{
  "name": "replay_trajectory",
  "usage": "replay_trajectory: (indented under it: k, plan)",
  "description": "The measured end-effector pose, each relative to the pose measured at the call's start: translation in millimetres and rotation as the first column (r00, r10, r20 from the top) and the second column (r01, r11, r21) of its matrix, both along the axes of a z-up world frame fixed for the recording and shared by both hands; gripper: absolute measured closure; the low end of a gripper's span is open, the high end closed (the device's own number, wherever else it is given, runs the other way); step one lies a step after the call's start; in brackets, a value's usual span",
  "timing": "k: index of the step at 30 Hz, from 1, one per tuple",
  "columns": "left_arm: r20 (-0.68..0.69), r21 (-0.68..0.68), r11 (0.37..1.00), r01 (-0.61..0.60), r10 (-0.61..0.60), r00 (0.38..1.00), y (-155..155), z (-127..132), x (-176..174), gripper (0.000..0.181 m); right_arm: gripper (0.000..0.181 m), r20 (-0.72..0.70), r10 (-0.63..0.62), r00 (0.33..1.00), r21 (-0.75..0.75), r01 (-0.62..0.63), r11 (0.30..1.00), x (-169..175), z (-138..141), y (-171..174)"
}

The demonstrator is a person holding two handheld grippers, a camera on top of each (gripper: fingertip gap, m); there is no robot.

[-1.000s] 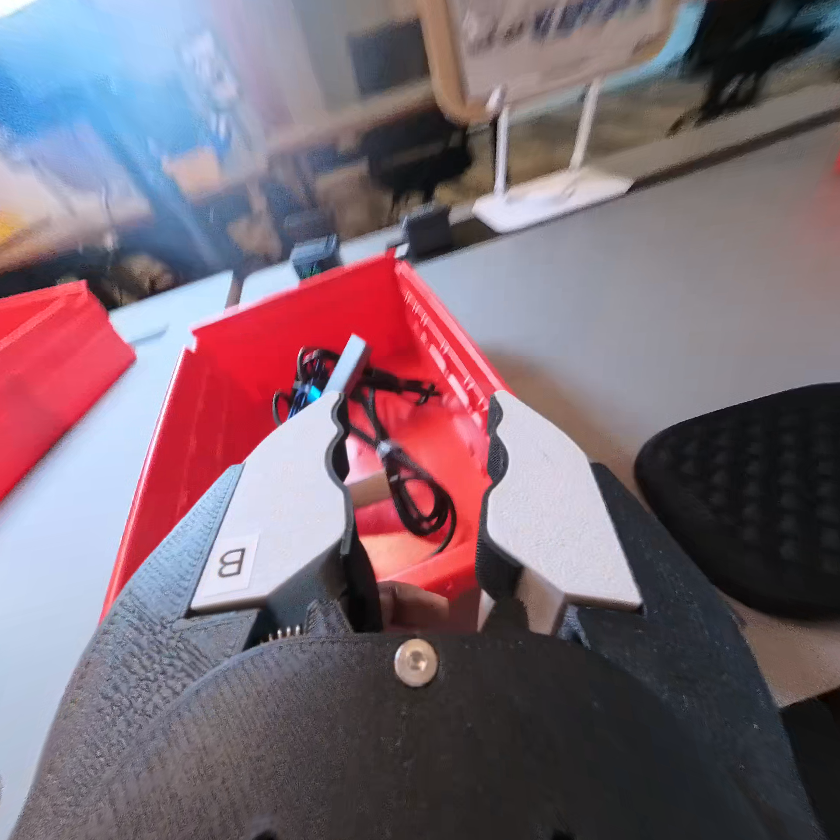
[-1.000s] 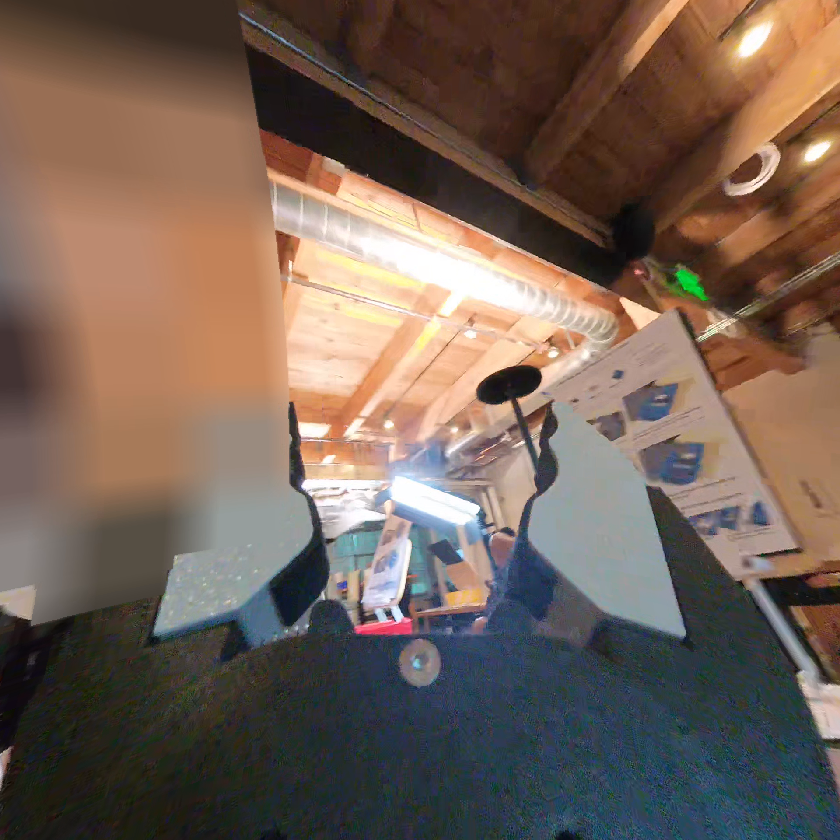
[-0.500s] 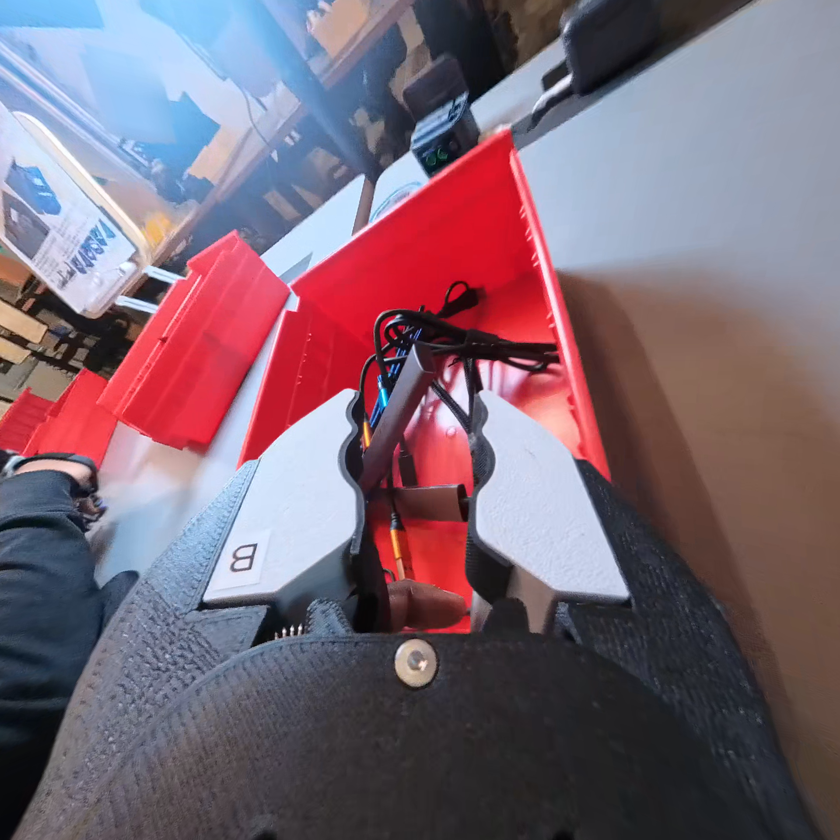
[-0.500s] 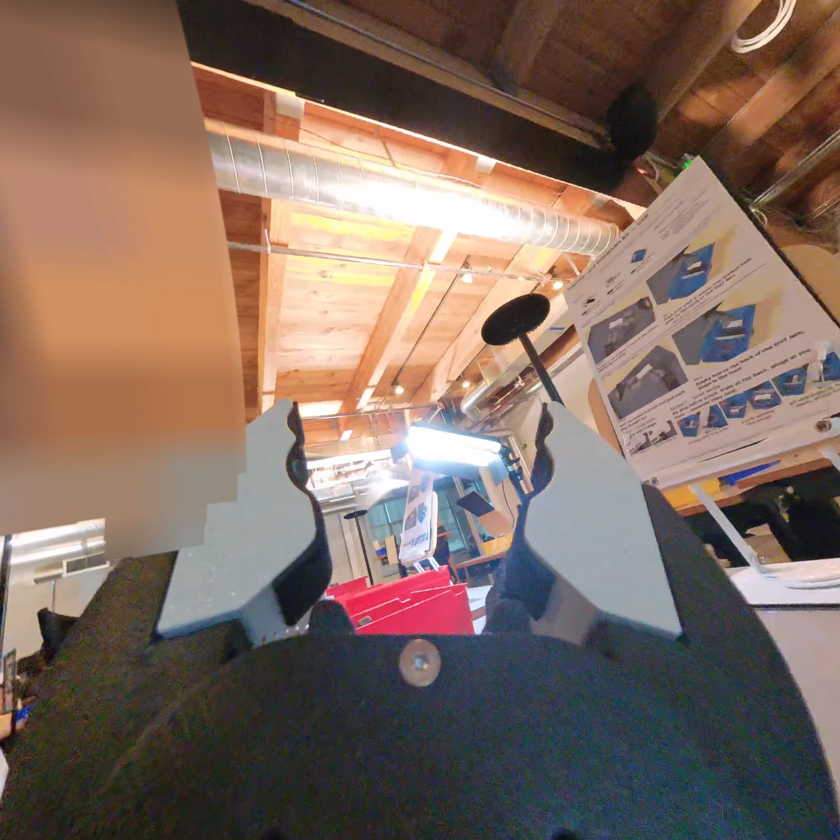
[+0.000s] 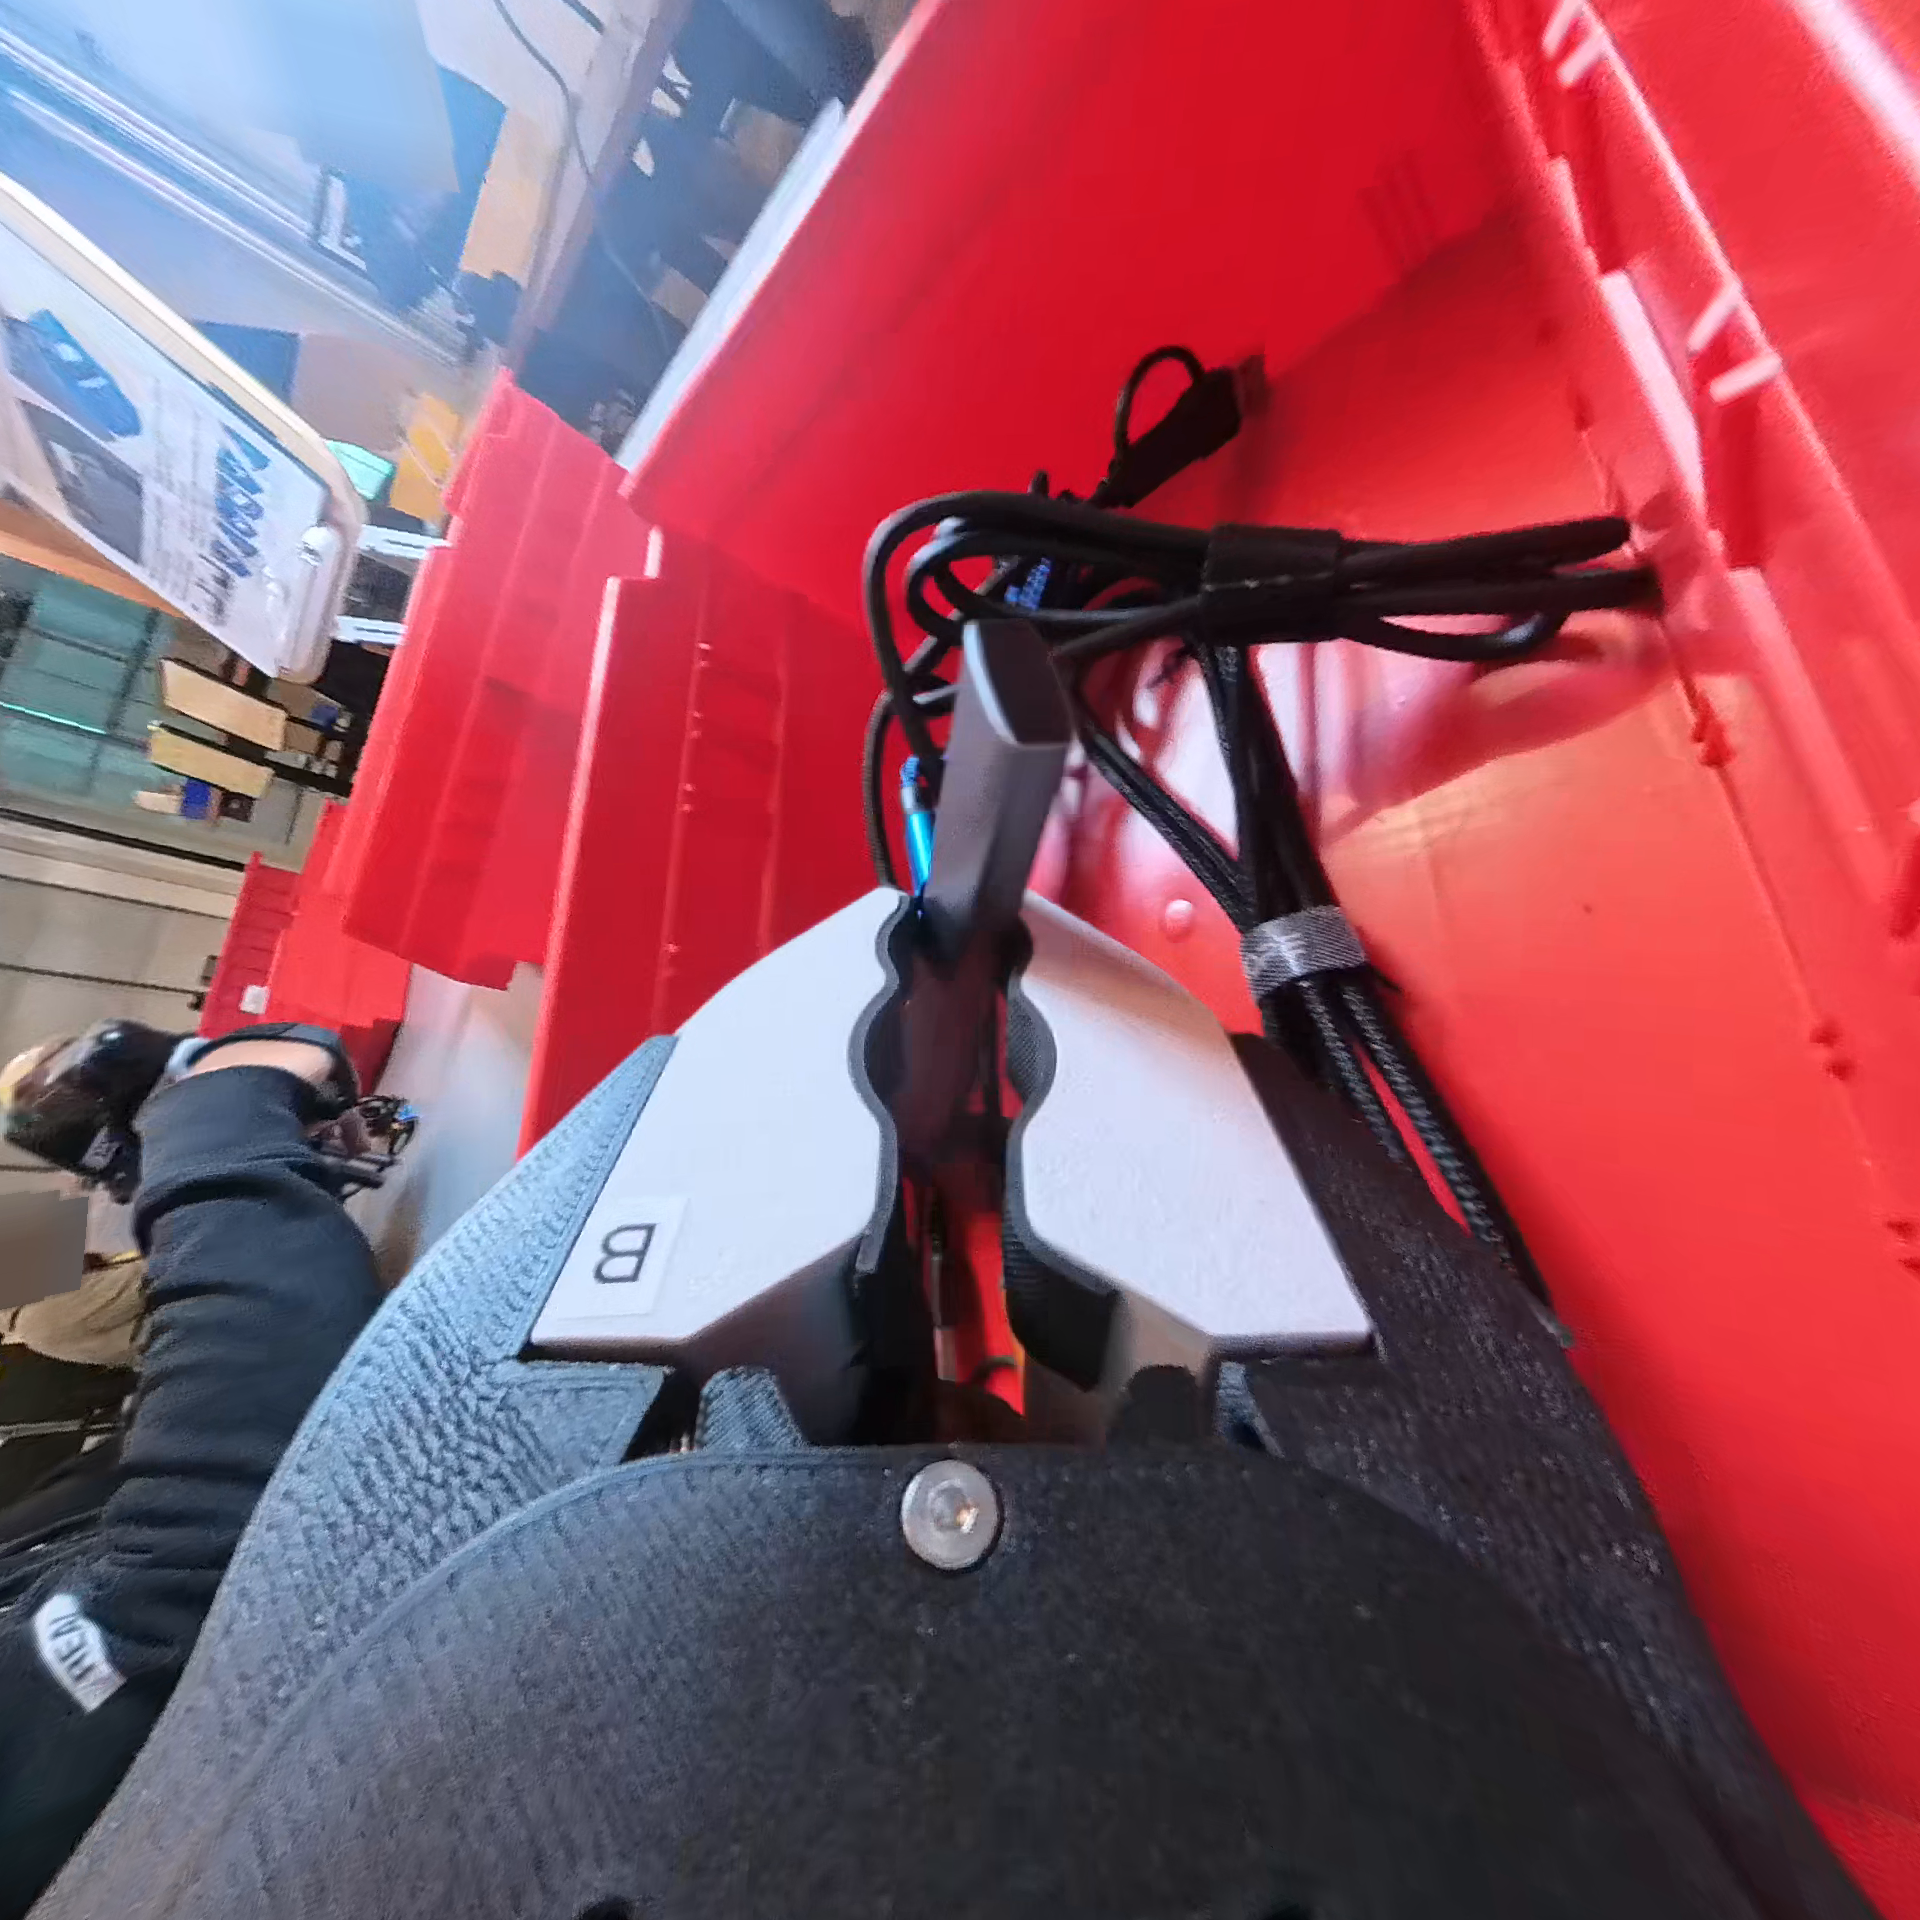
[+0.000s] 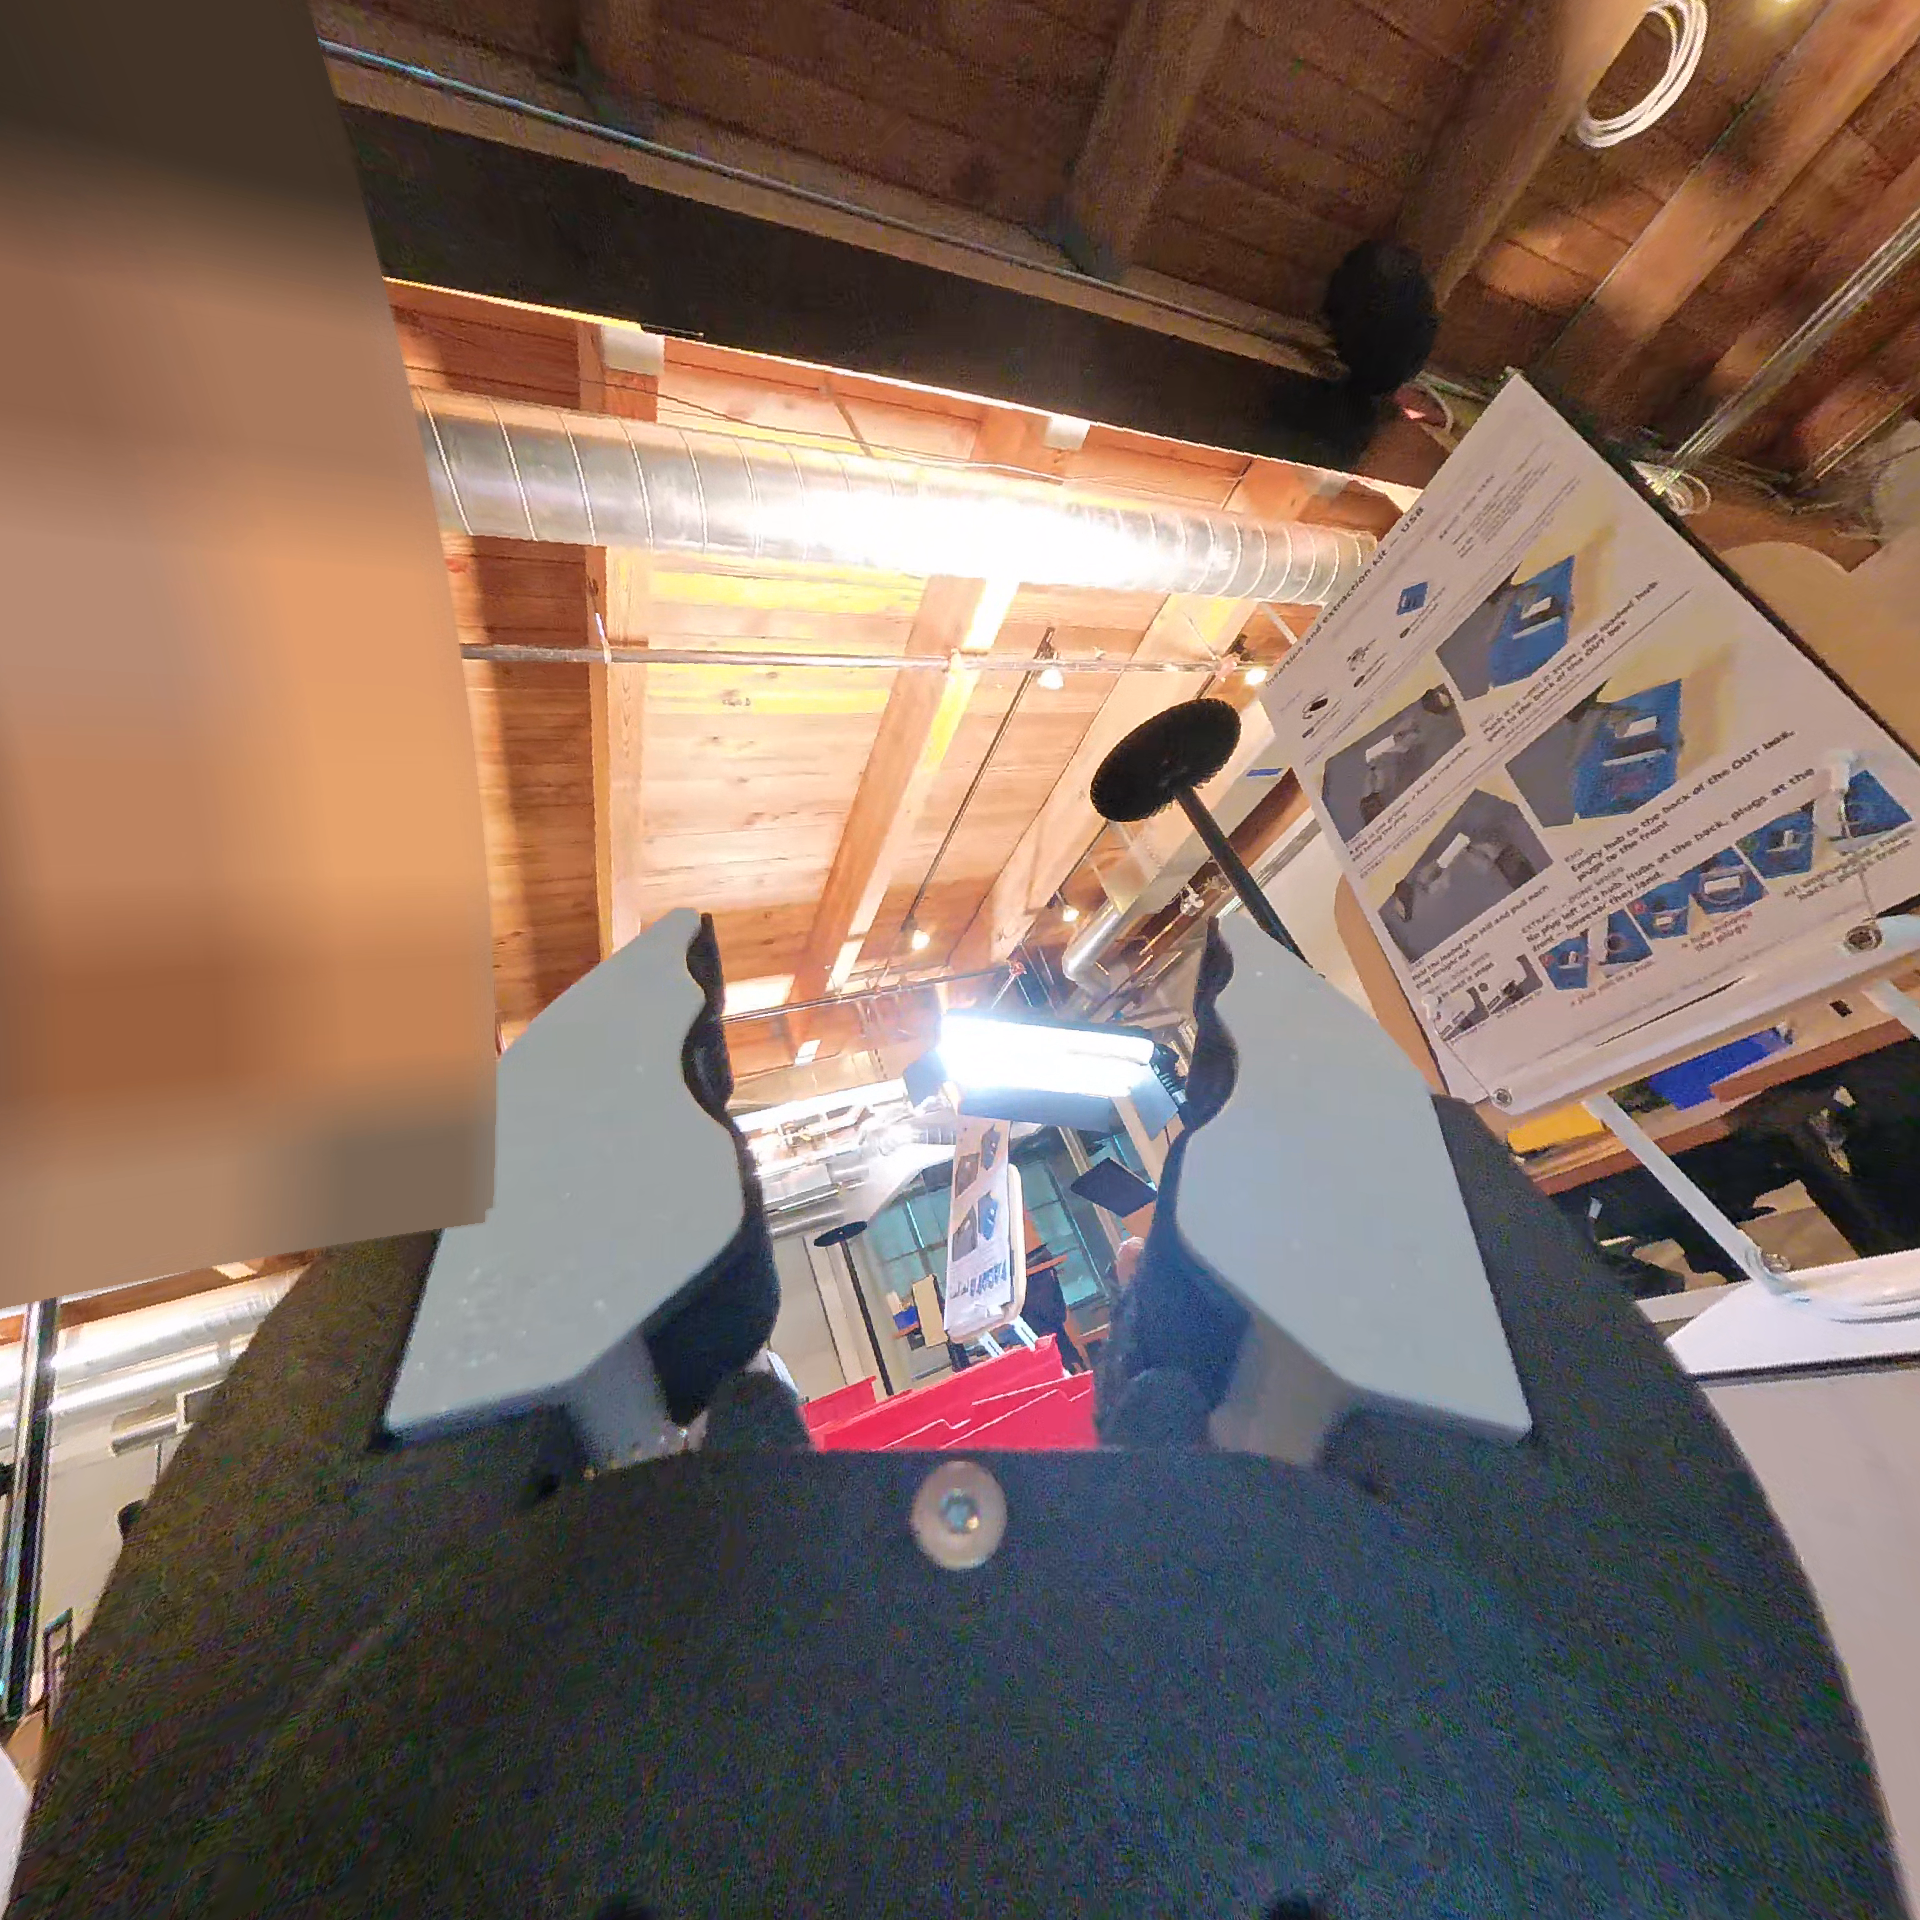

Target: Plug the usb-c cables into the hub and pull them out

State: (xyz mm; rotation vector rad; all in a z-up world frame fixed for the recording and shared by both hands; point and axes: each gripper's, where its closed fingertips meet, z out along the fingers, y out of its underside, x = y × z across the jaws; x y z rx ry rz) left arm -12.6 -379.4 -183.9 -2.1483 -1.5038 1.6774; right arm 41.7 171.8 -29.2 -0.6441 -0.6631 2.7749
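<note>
In the left wrist view my left gripper [image 5: 961, 935] is inside a red bin [image 5: 1558, 935] and is shut on a grey USB hub [image 5: 992, 790], which sticks out past the fingertips. Black cables [image 5: 1278, 582], bundled with straps, lie tangled around the hub against the bin wall, one with a blue plug [image 5: 916, 831]. My right gripper [image 6: 956, 966] is open and empty, tilted up toward the ceiling, with no hub or cable in its view.
More red bins [image 5: 499, 748] stand to the left on the table. A person's black-sleeved arm [image 5: 208, 1247] is at the lower left. An instruction board on a white stand [image 6: 1600, 769] rises at the right of the right wrist view, with red bins [image 6: 956, 1403] low ahead. About 55 centimeters separates my left fingertips from my right.
My left gripper has moved down into the red bin and closed from open onto the grey hub. My right gripper has tilted slightly, staying open and pointed upward.
</note>
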Motion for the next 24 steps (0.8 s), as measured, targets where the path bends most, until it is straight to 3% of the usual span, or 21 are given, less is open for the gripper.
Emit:
replay_trajectory:
  k: [8, 15, 18, 21, 24]
  plan:
    - [-0.317, 0.05, 0.995, 0.08, -0.061, 0.947, 1.4, 87.8, 7.0, 0.171, 0.096, 0.016, 0.006, 1.0, 0.002, -0.006, 1.0, -2.6, -2.0, -1.1]
    - [-0.645, 0.128, 0.957, 0.26, -0.119, 0.754, 21.6, 183.9, 30.9, 0.171, 0.097, 0.014, -0.027, 1.0, 0.065, 0.026, 0.998, -3.3, -4.2, -8.6]
    - [-0.754, 0.206, 0.871, 0.447, -0.15, 0.64, 38.5, 215.0, 38.7, 0.171, 0.097, 0.014, -0.033, 0.999, 0.093, 0.032, 0.995, -3.5, -5.5, -12.7]
    - [-0.833, 0.251, 0.732, 0.633, -0.169, 0.526, 64.9, 239.9, 49.6, 0.171, 0.097, 0.014, -0.05, 0.999, 0.118, 0.048, 0.992, -4.4, -6.7, -15.3]
    - [-0.885, 0.229, 0.624, 0.747, -0.186, 0.427, 90.6, 258.7, 60.2, 0.172, 0.097, 0.01, -0.055, 0.998, 0.15, 0.053, 0.987, -4.3, -8.1, -20.1]
